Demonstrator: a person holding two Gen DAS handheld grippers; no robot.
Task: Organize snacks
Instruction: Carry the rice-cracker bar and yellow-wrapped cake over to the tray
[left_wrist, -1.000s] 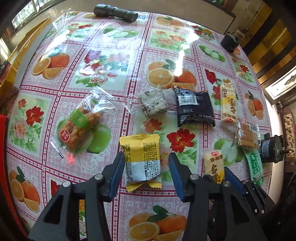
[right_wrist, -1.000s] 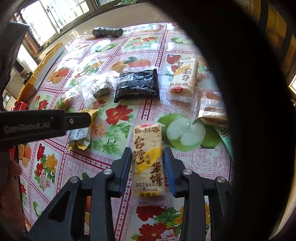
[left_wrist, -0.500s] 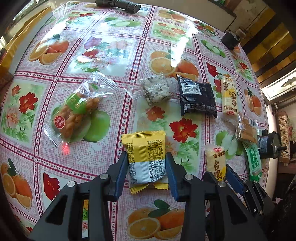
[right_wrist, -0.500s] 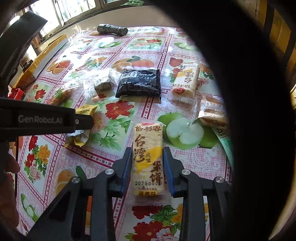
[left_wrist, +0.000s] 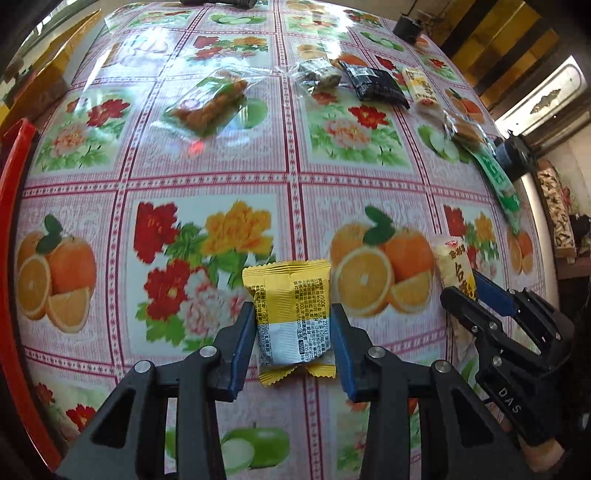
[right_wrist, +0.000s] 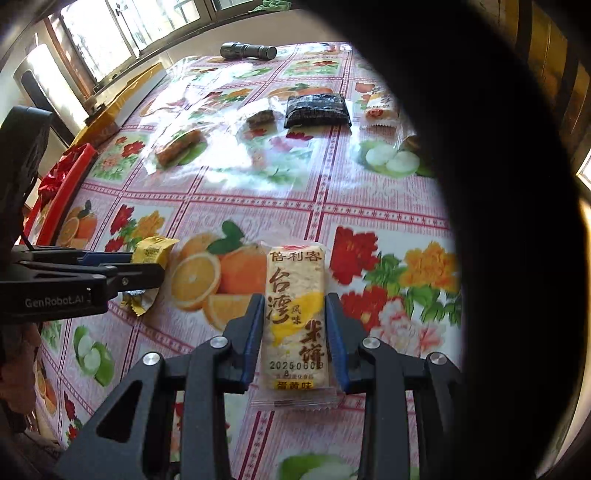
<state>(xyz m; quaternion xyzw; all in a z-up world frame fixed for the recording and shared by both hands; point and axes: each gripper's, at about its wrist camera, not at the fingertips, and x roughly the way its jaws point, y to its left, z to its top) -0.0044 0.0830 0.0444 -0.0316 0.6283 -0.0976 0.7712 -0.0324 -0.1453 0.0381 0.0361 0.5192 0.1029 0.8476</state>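
Note:
My left gripper (left_wrist: 293, 325) is shut on a yellow and white snack packet (left_wrist: 291, 314), held over the near part of the fruit-print tablecloth. My right gripper (right_wrist: 295, 314) is shut on a pale rice cracker bar (right_wrist: 295, 314) with Chinese writing. Each gripper shows in the other's view: the right one (left_wrist: 476, 291) with its bar (left_wrist: 452, 264) to my right, the left one (right_wrist: 136, 264) with its yellow packet (right_wrist: 149, 253) to my left. Both sit side by side near the table's front.
At the far side lie a clear bag of orange snacks (left_wrist: 210, 103), a small clear-wrapped dark snack (left_wrist: 319, 74), a black packet (left_wrist: 373, 83), a yellow bar (left_wrist: 419, 86), a brown snack pack (left_wrist: 463, 129) and a green packet (left_wrist: 496, 177). A black flashlight (right_wrist: 249, 50) lies at the back edge.
Both grippers have pulled back toward the table's near edge, carrying their snacks away from the row. The left jaws closed on the yellow packet.

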